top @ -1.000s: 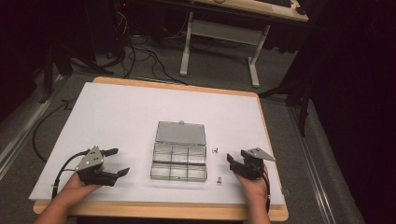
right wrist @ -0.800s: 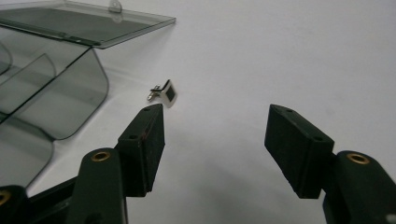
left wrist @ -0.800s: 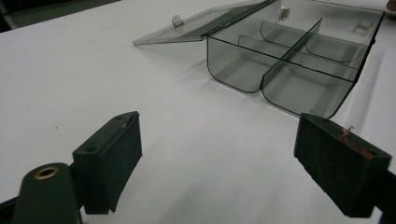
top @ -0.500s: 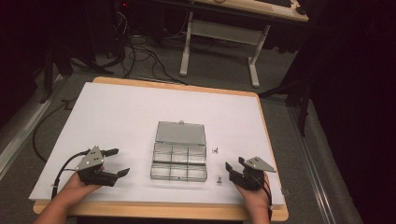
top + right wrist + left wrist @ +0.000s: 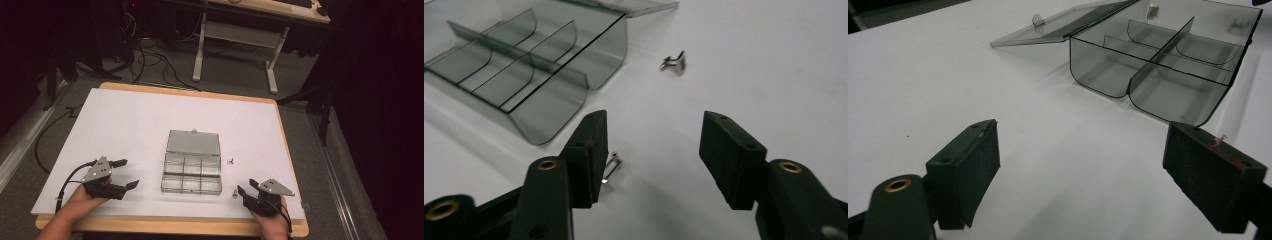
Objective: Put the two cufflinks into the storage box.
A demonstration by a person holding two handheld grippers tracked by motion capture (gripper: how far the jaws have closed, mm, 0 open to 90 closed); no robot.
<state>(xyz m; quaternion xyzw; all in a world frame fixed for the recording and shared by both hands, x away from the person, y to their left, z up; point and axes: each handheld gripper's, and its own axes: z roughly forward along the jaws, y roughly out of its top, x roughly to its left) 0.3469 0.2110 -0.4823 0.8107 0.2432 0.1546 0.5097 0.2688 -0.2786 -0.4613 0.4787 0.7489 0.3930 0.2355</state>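
Work surface: white rectangular tabletop (image 5: 135, 130) with a light wooden border; dark floor and cables beyond its far edge.

Box: clear smoky-grey plastic compartment box (image 5: 192, 173) (image 5: 1153, 65) (image 5: 519, 65), set near the middle of the tabletop, somewhat toward the near edge. Internal dividers form a grid of compartments; contents, if any, cannot be told.

Lid: hinged transparent lid (image 5: 193, 142) (image 5: 1058, 22), folded open and lying back toward the far edge, with a small latch tab at its far rim.

Loose part A: small bright metal clip-shaped piece (image 5: 230, 161) (image 5: 675, 63), on the white surface just beside the box's right side, not touching it.

Loose part B: small silver metal screw-like piece (image 5: 234, 193) (image 5: 610, 167), on the surface near the box's near right corner. In the right gripper view it lies just beside the inner face of one jaw, not gripped.

Left gripper: black two-jaw tool with grey plate (image 5: 122, 174) (image 5: 1083, 172), held in the person's left hand (image 5: 82, 200) near the near left corner of the tabletop. Jaws stand wide apart, nothing between them, pointing toward the box.

Right gripper: black two-jaw tool with grey three-cornered plate (image 5: 246, 187) (image 5: 651, 150), held in the person's right hand (image 5: 272, 222) near the near right corner. Jaws apart, holding nothing, low over the surface.
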